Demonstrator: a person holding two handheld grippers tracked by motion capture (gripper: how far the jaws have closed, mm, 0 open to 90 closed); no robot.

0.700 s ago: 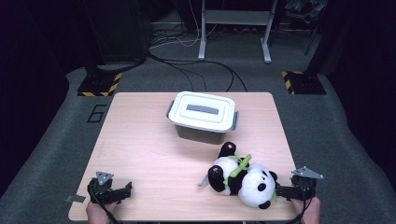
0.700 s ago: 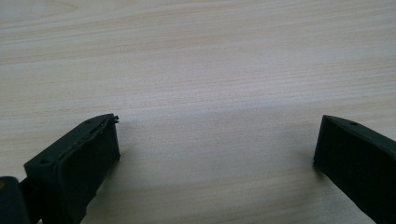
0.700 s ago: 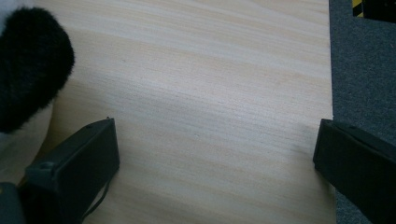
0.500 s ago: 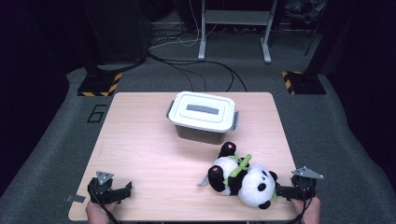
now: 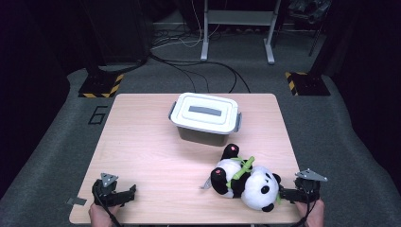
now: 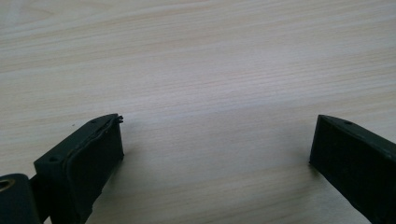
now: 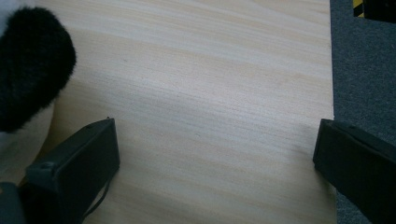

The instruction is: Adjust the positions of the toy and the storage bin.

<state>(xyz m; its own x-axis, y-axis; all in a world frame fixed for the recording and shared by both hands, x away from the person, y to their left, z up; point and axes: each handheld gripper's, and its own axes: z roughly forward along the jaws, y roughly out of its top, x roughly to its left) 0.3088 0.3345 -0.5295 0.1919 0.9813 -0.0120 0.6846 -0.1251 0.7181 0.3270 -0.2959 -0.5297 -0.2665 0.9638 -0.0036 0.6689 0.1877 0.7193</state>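
Observation:
A plush panda [image 5: 247, 178] with a green bamboo stick lies on its back at the front right of the wooden table [image 5: 142, 142]. A white lidded plastic box [image 5: 204, 117] stands shut at the table's far middle. My left gripper [image 5: 126, 196] rests at the front left corner, open, with bare wood between its jaws [image 6: 215, 130]. My right gripper [image 5: 285, 194] sits at the front right edge, open and empty, just right of the panda's head. A black panda ear [image 7: 32, 65] shows at the left of the right gripper view.
The table's right edge [image 7: 332, 93] runs close beside my right gripper, with grey carpet [image 7: 364, 60] beyond. Cables and a metal stand's legs [image 5: 236, 28] lie on the floor behind the table. Yellow-black striped blocks [image 5: 99, 87] sit at both far corners.

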